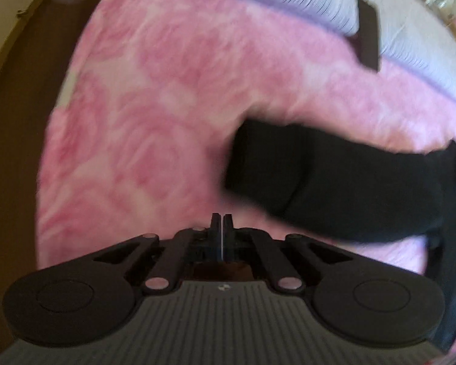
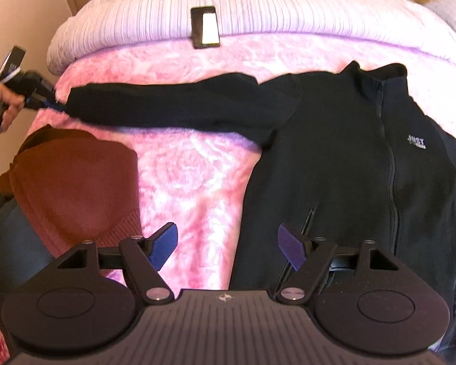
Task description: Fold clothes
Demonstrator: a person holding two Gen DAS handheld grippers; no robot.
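Observation:
A black zip jacket (image 2: 364, 158) lies face up on the pink rose-patterned blanket (image 2: 191, 164), with one sleeve (image 2: 173, 103) stretched out to the left. My right gripper (image 2: 228, 246) hangs open over the jacket's lower left edge, nothing between its blue pads (image 2: 164, 249). My left gripper (image 1: 221, 222) is shut, its fingers pressed together with no cloth showing between them. The sleeve's cuff end (image 1: 258, 164) lies just beyond and to the right of them. In the right wrist view the left gripper (image 2: 45, 102) sits right at the cuff, held by a hand (image 2: 3, 97).
A folded rust-brown garment (image 2: 76, 188) lies at the blanket's left side. A dark phone (image 2: 205, 27) rests on the lilac ribbed coverlet (image 2: 258, 3) at the far end, also seen as the phone (image 1: 367, 36). The bed's left edge (image 1: 54, 97) drops to a brown floor.

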